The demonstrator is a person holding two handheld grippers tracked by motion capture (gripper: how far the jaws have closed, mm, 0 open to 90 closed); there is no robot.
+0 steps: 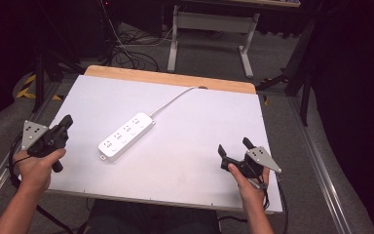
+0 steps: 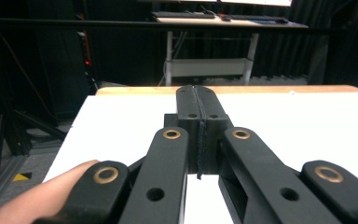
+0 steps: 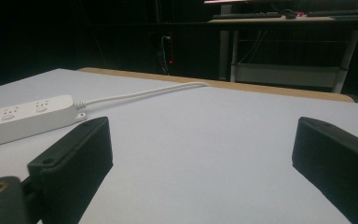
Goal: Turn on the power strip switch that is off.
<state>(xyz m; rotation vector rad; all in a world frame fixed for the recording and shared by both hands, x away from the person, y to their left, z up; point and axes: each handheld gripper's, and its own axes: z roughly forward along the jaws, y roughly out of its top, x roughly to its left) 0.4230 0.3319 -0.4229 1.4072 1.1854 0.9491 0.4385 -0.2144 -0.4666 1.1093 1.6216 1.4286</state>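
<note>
Power strip (image 1: 126, 135) lies on the white bench (image 1: 195, 161), between both claws, touching neither. Left claw (image 1: 67, 122) is pinched tight on nothing; right claw (image 1: 233, 145) gapes wide. Work looks unstarted; next, probably reach in and grab it.

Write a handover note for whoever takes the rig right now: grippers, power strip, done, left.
Left gripper: shut, empty, over the table's left edge.
Right gripper: open, empty, low over the table's right front.
Power strip: flat on the white table, mid-table, lying diagonally; its cord runs to the far edge. Nothing is plugged in.
Done: nothing visible; neither gripper touches the strip.
Left: likely reach for the strip; it is the one thing on the table.
</note>
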